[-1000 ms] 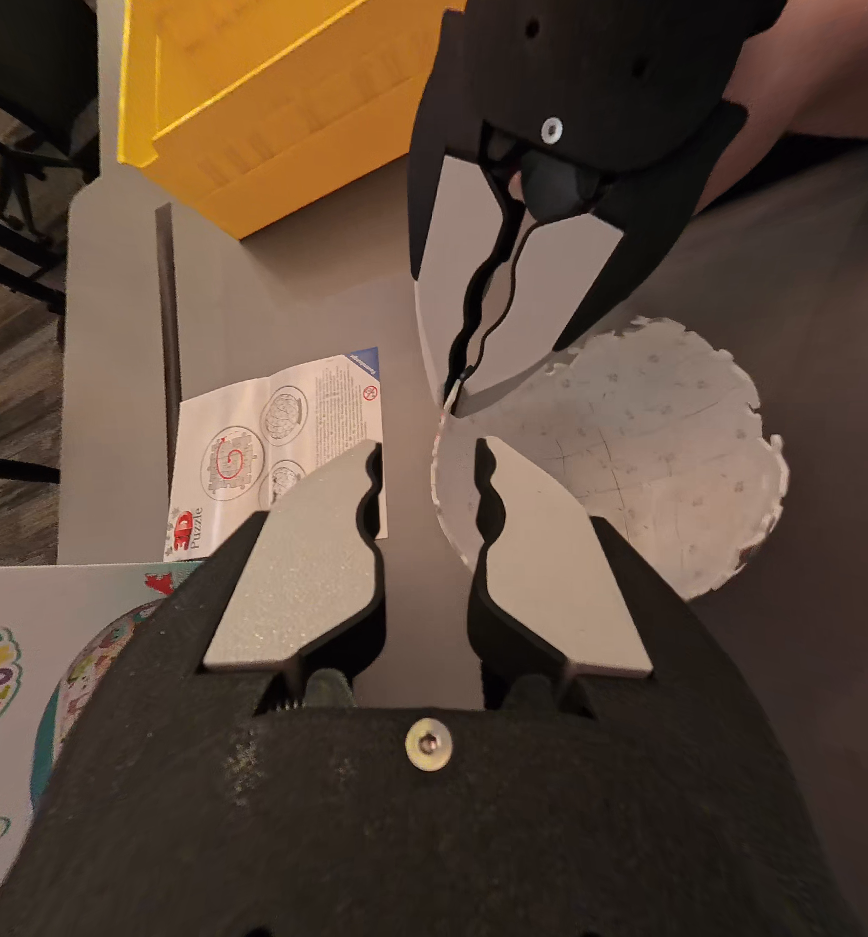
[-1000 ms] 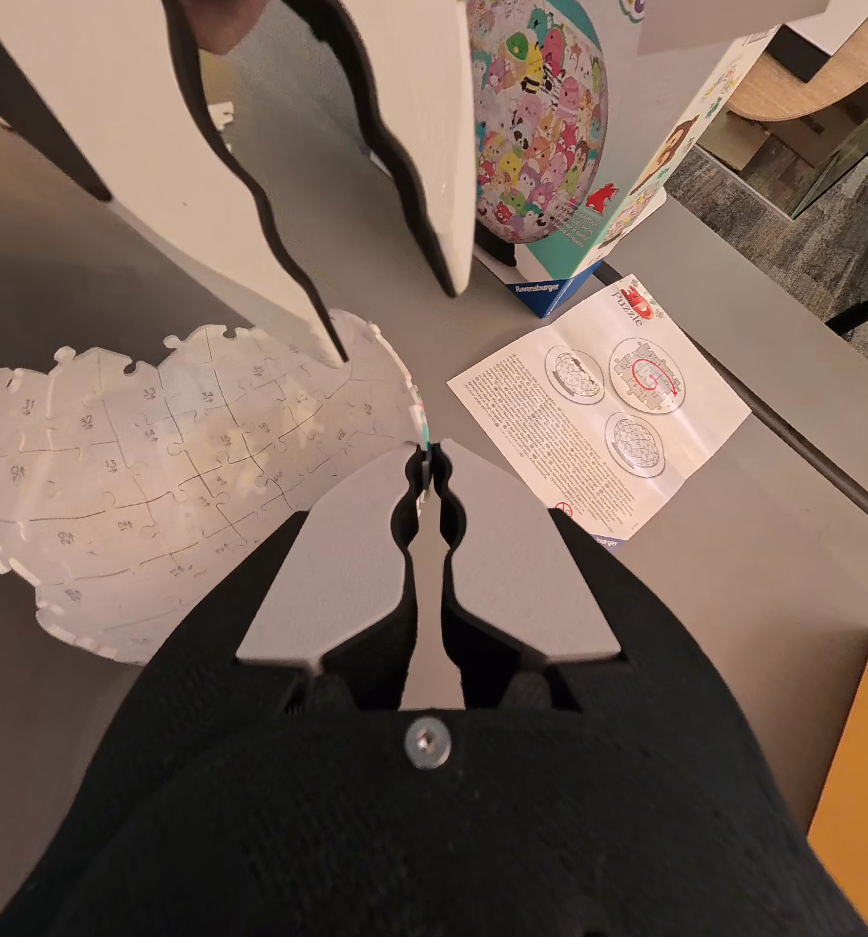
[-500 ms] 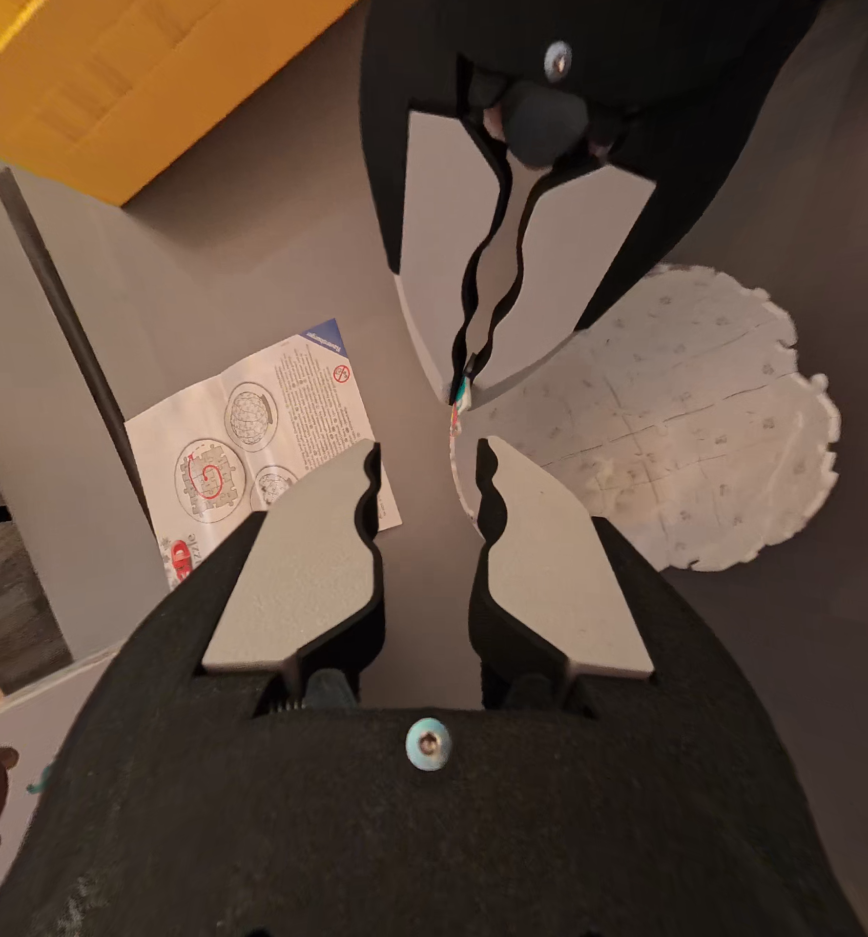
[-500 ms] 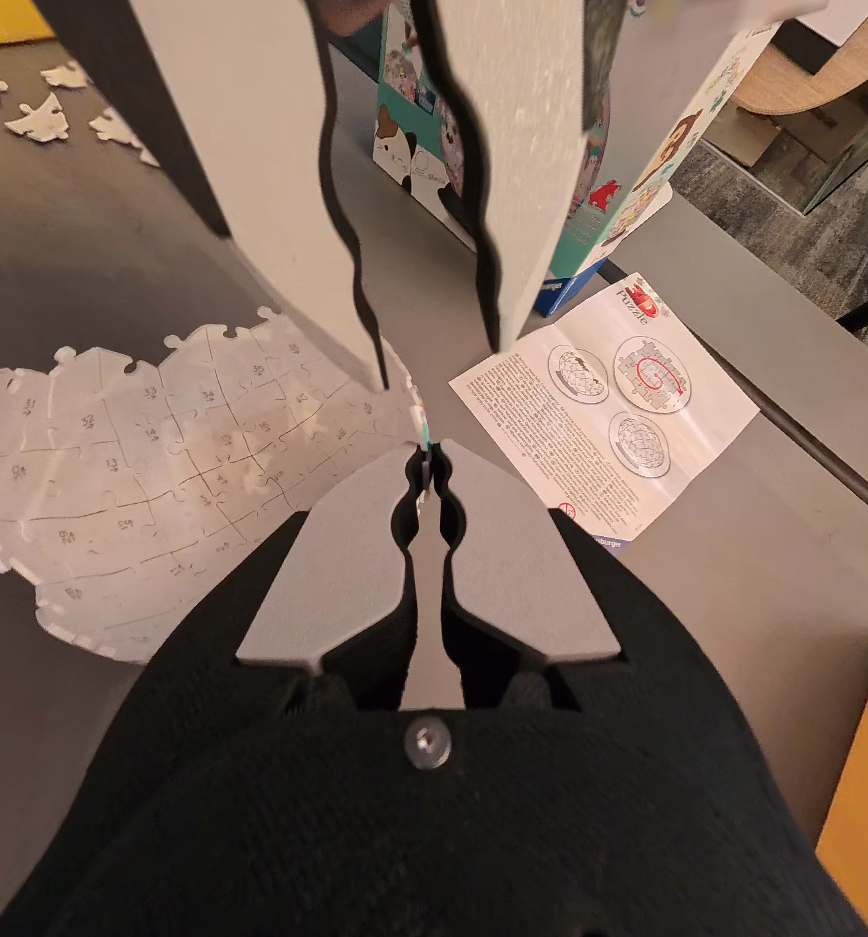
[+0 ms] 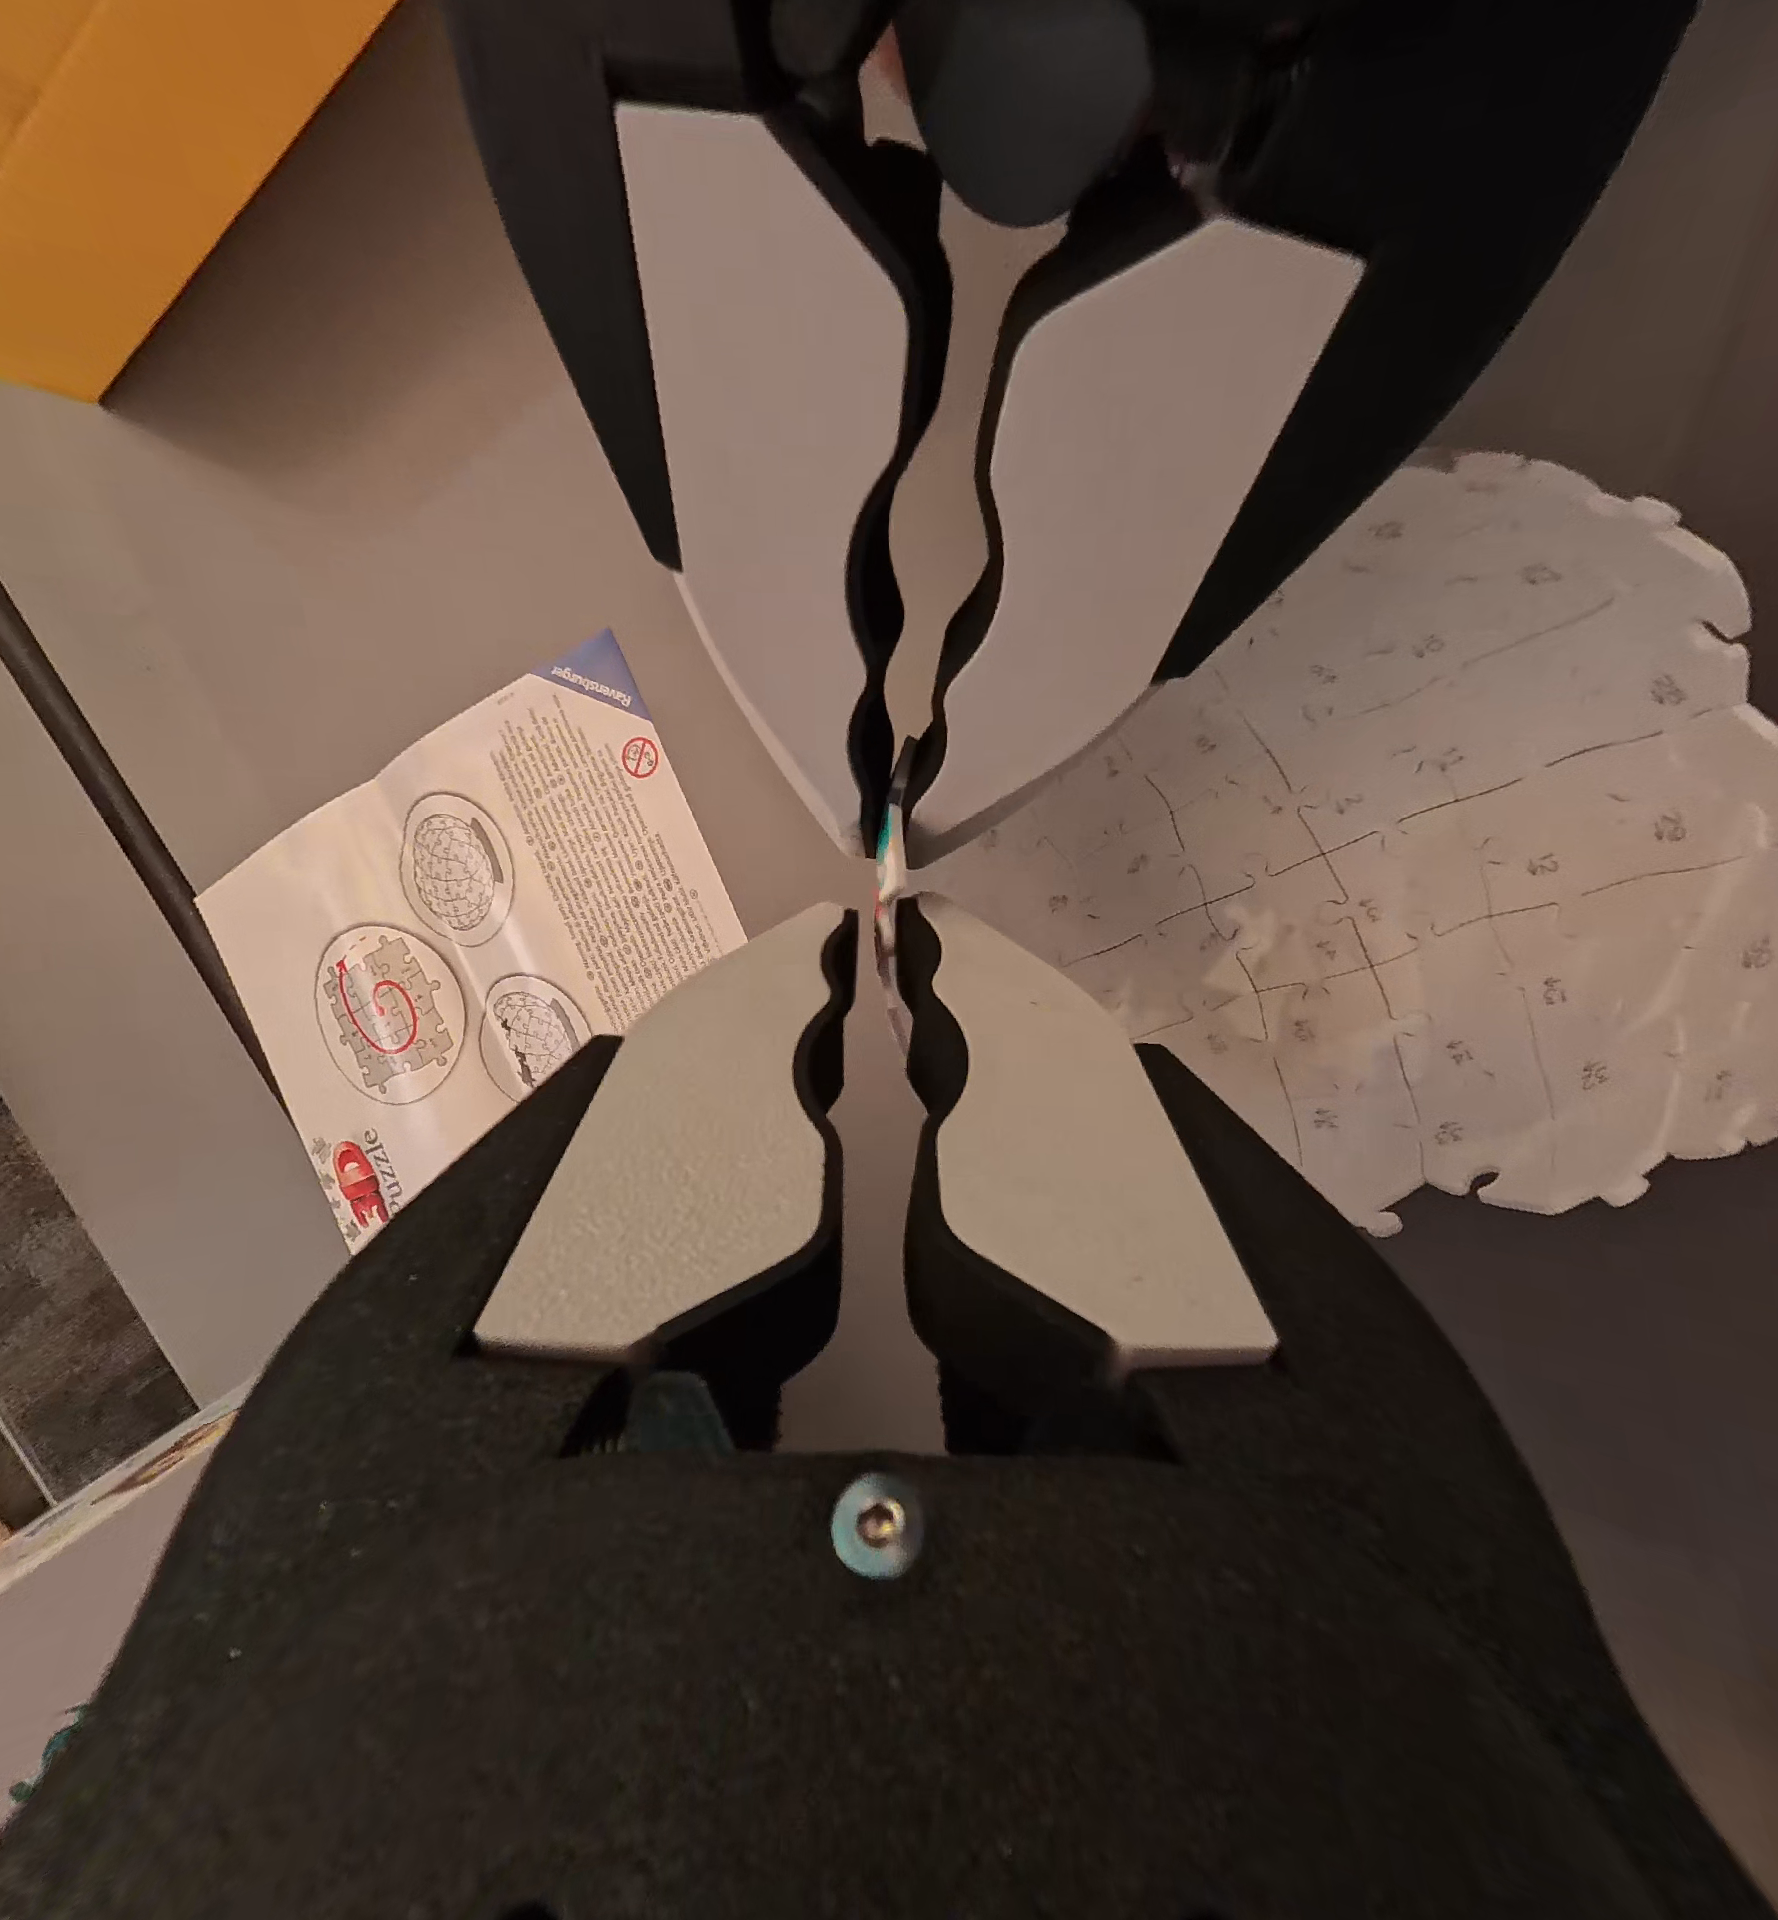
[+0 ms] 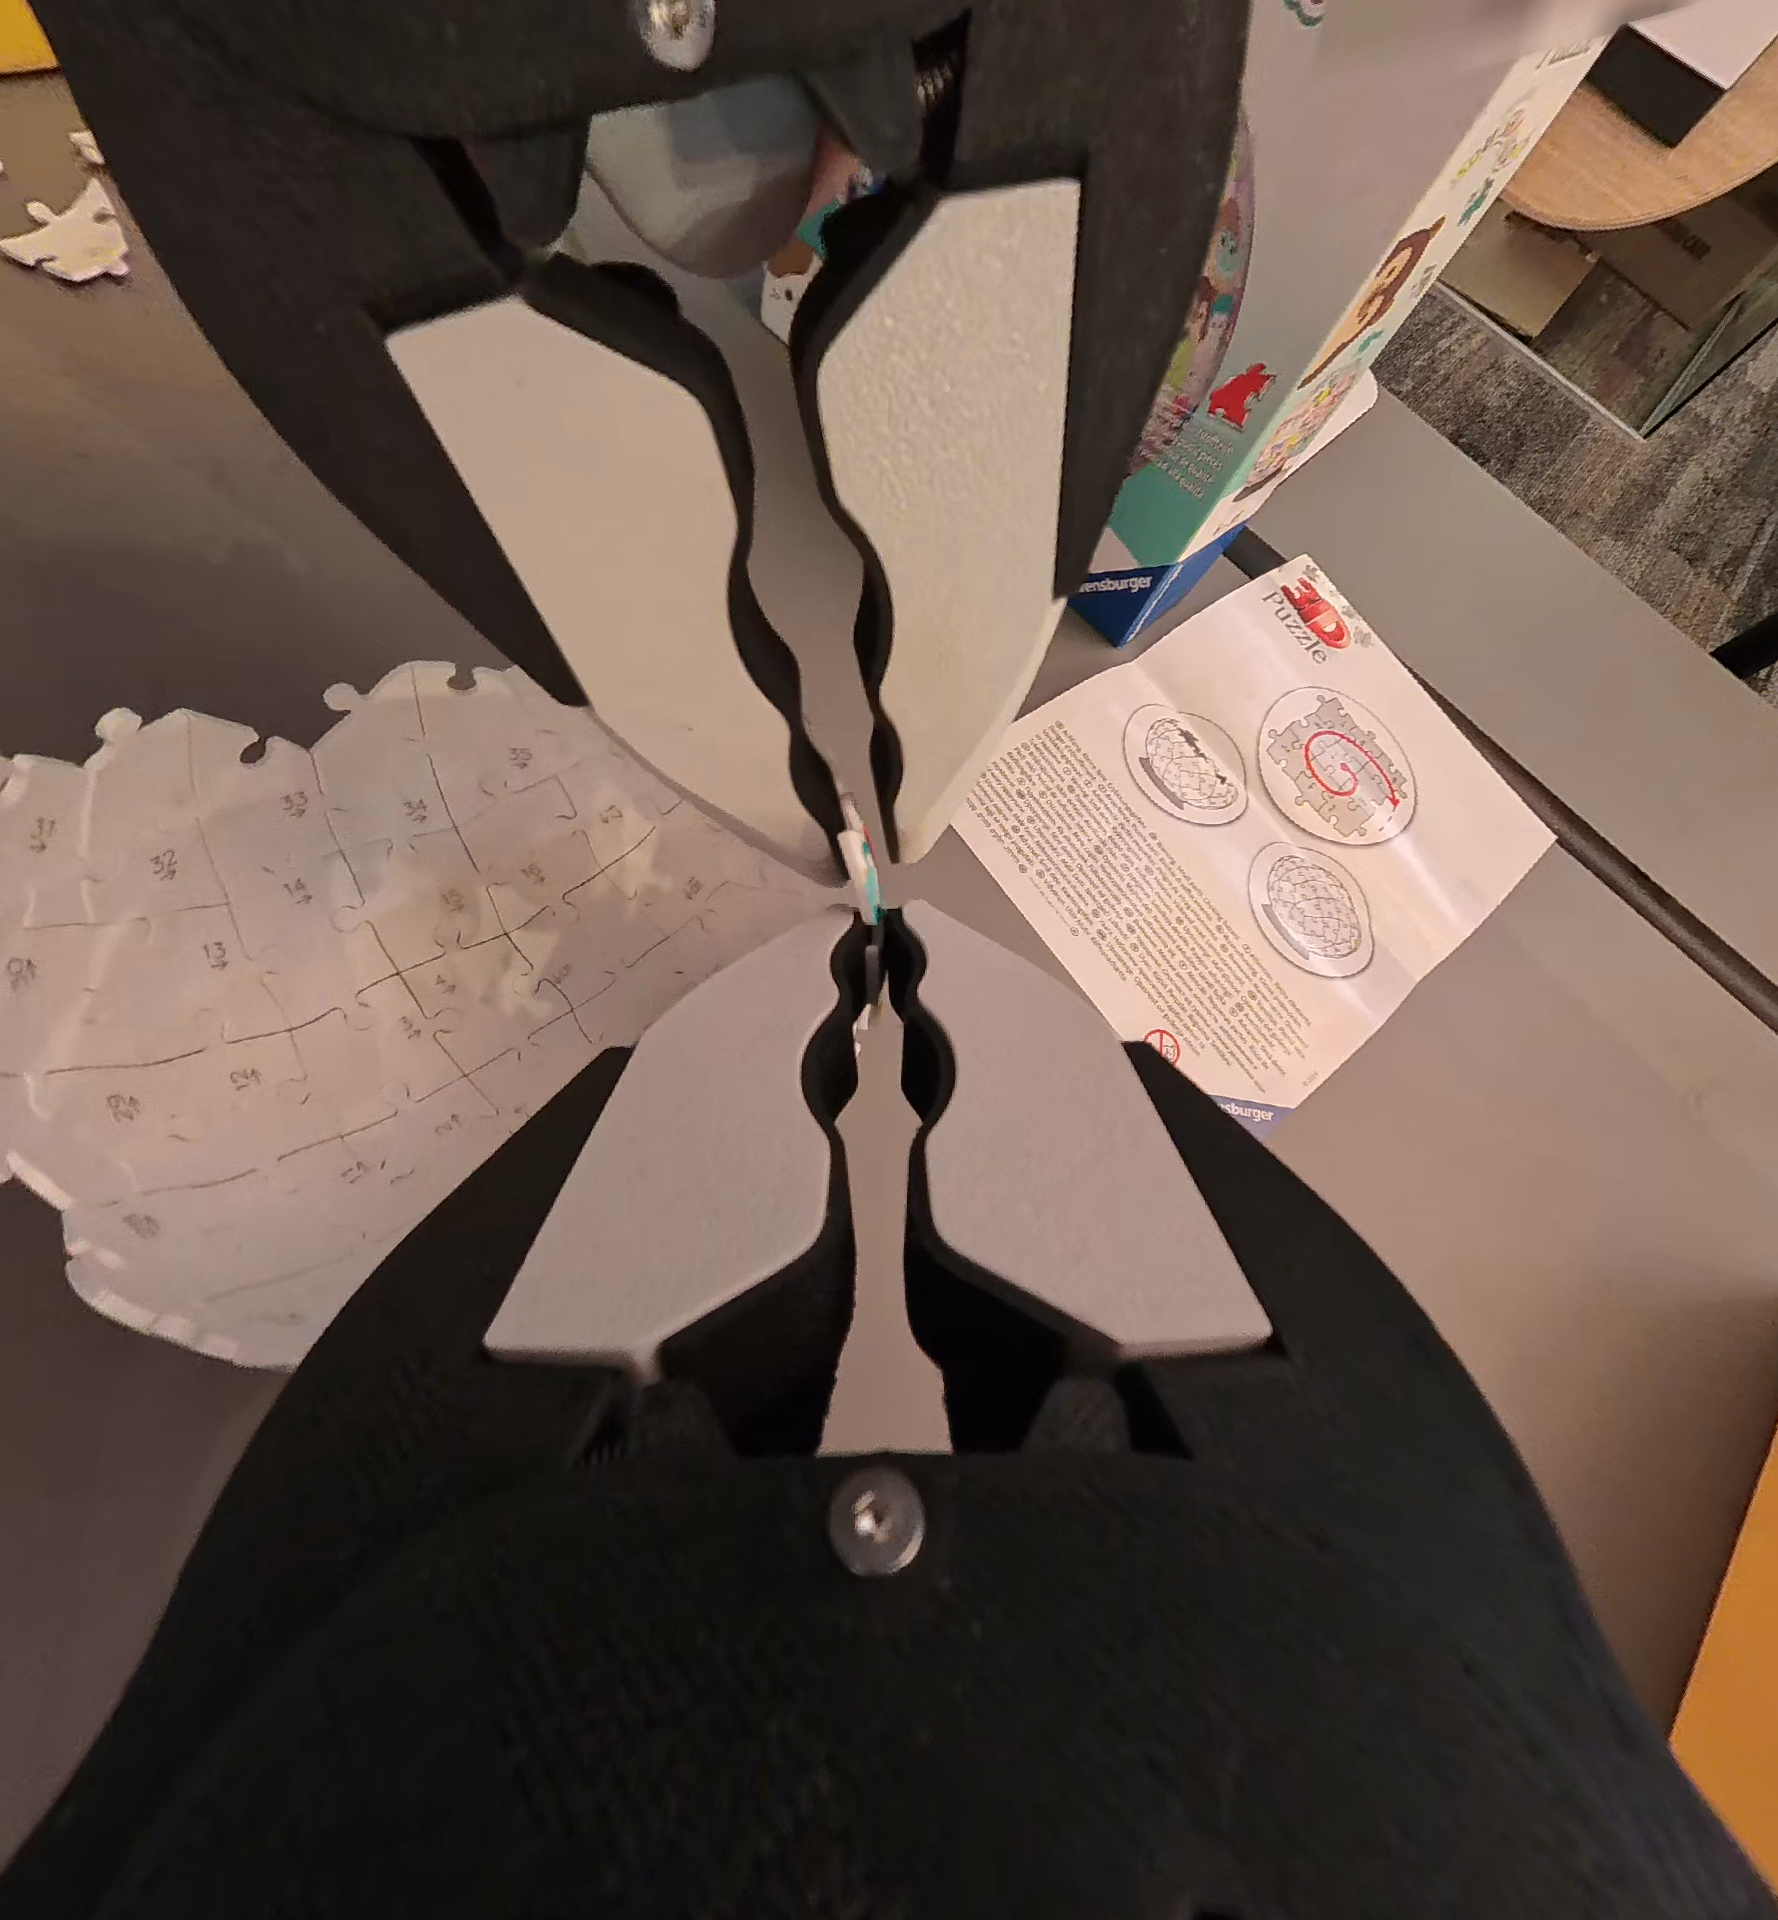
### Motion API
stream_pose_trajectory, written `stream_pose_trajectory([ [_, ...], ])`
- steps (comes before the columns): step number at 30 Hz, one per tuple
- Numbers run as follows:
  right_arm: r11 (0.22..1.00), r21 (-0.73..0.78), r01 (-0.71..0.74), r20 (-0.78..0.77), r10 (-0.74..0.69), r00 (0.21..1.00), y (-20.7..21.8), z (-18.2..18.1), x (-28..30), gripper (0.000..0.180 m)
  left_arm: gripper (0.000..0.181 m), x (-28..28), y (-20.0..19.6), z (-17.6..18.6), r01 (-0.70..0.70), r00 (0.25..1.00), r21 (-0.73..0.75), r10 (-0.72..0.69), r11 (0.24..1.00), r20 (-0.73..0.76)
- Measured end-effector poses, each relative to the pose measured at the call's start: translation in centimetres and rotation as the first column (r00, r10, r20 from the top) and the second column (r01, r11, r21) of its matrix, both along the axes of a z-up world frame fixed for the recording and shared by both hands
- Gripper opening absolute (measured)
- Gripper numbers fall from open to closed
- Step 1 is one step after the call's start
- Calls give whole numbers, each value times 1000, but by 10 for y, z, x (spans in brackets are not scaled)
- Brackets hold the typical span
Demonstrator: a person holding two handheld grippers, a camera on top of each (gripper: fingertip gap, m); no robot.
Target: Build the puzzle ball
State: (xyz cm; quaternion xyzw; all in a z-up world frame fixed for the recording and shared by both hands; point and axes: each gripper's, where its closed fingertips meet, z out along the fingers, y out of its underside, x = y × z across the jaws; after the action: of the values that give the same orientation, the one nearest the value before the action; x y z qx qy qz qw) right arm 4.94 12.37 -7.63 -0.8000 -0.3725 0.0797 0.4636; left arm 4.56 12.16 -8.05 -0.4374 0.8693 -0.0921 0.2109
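**Both grippers now pinch the rim of the puzzle shell**

My left gripper (image 5: 877, 920) has narrowed since a second ago: its fingers stood spread then, and now they press on the edge of the partly built puzzle ball (image 5: 1436, 852). My right gripper (image 6: 874, 930) remains pinched on the same rim, tip to tip with the left. The shell, white numbered inside facing the cameras, is lifted on edge above the grey table (image 6: 1487, 1195); it appears larger in both views than before. The instruction leaflet (image 6: 1249, 842) lies flat just beside the grip point. The puzzle box (image 6: 1269, 343) stands beyond it. Loose pieces (image 6: 64, 234) lie well apart at the far left.
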Motion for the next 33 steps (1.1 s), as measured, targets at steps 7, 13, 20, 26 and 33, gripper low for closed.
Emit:
stream_pose_trajectory([
  [7, 1000, -6, 2, -18, -2, 1000, 0, 1, 0, 4, 3, 2, -1, -3, 3, 1000, -2, -3, 1000, -24],
  [13, 1000, -7, -1, -32, 1, 999, 0, -2, 1, 4, 2, 3, -1, -6, 24, 1000, 0, -24, 1000, -12],
  [20, 1000, 8, 8, -78, -7, 997, -3, 6, 10, 16, 2, 0, 2, -5, 27, 1000, -4, -27, 1000, 4],
  [26, 997, -34, -62, -161, 56, 985, -9, 13, 8, 15, 2, 0, 2, -5, 26, 1000, -4, -26, 1000, 1],
  [33, 995, -47, -93, -73, 89, 993, -5, 0, 2, 16, 2, 0, 3, -5, 20, 1000, -16, -20, 1000, 4],
])
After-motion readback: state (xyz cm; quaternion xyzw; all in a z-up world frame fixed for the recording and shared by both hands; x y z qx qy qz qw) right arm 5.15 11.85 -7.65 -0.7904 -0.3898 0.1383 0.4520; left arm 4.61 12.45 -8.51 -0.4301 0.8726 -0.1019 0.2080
